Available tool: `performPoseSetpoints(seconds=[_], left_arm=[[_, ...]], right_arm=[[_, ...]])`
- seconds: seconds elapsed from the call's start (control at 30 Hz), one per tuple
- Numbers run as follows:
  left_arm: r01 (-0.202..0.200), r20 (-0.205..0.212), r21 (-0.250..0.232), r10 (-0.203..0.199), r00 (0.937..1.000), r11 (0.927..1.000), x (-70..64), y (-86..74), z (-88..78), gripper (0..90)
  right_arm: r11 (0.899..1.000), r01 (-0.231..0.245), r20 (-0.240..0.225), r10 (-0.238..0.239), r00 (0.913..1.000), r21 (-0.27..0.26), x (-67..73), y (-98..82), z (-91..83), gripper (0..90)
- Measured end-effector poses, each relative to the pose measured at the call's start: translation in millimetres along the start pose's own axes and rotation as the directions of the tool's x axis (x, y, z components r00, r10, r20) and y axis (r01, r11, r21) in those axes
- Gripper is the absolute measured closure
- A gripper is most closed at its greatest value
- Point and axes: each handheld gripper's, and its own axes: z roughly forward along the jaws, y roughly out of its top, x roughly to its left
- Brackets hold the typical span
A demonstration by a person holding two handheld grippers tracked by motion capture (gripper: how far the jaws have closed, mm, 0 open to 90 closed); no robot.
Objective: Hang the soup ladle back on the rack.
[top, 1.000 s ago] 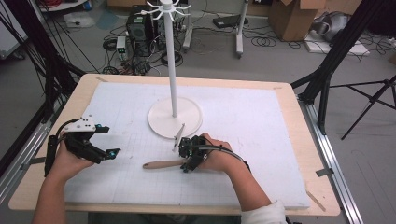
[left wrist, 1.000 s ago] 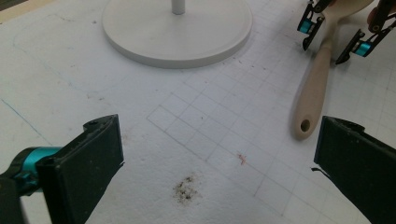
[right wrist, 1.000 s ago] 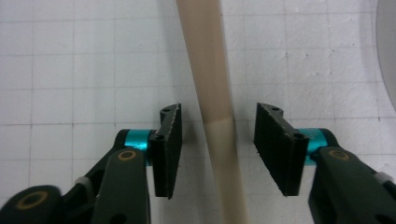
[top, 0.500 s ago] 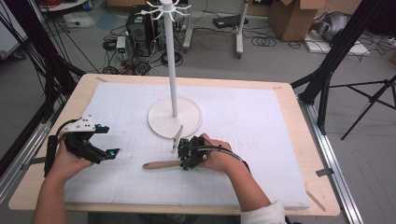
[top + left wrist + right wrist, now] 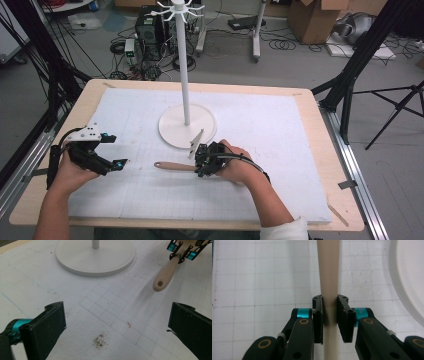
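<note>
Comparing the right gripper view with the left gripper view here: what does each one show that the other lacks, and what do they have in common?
The right gripper view alone shows the pads of the right tongs pressed against both sides of the wooden handle.

The left gripper view alone shows the open left tongs with nothing between them, the hole in the handle's end, the stand's pole and a dark smudge on the mat.

Both show the handle, the gridded white mat and the stand's round base.

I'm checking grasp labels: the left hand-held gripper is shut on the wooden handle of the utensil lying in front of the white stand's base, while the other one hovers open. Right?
Not quite: the right hand-held gripper is shut on the wooden handle, as the right gripper view shows. The left hand-held gripper is the one hovering open, and the utensil does lie in front of the white stand's base.
</note>
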Motion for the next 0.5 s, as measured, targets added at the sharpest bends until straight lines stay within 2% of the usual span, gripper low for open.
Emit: performPoseSetpoints(seconds=[0.1,0.13,0.17,0.33,0.5], left_arm=[[-0.001,0.0,0.0,0.001,1.0,1.0,-0.4,0.4,0.2,1.7],[-0.001,-0.004,-0.001,0.001,1.0,1.0,-0.4,0.5,0.3,1.7],[-0.001,-0.005,-0.001,0.001,1.0,1.0,-0.5,0.7,0.0,1.7],[-0.001,-0.006,-0.012,0.001,1.0,0.9999,-1.7,2.4,-2.2,1.7],[-0.006,0.0,-0.009,0.006,1.0,0.9999,-2.4,3.2,-1.0,1.7]], right_arm=[[0.999,-0.009,0.019,0.01,0.9998,-0.033,-0.8,-2.8,-8.6,76.6],[0.998,-0.018,0.038,0.02,0.9991,-0.062,-2.1,-5.8,-16.0,76.7],[0.998,-0.018,0.038,0.02,0.9991,-0.062,-2.1,-5.8,-16.0,76.7],[0.988,-0.043,0.058,0.052,0.997,-0.145,-6.3,-16.3,-37.2,76.7],[0.983,-0.062,0.083,0.077,0.9936,-0.172,-7.5,-23.2,-55.5,76.7]])
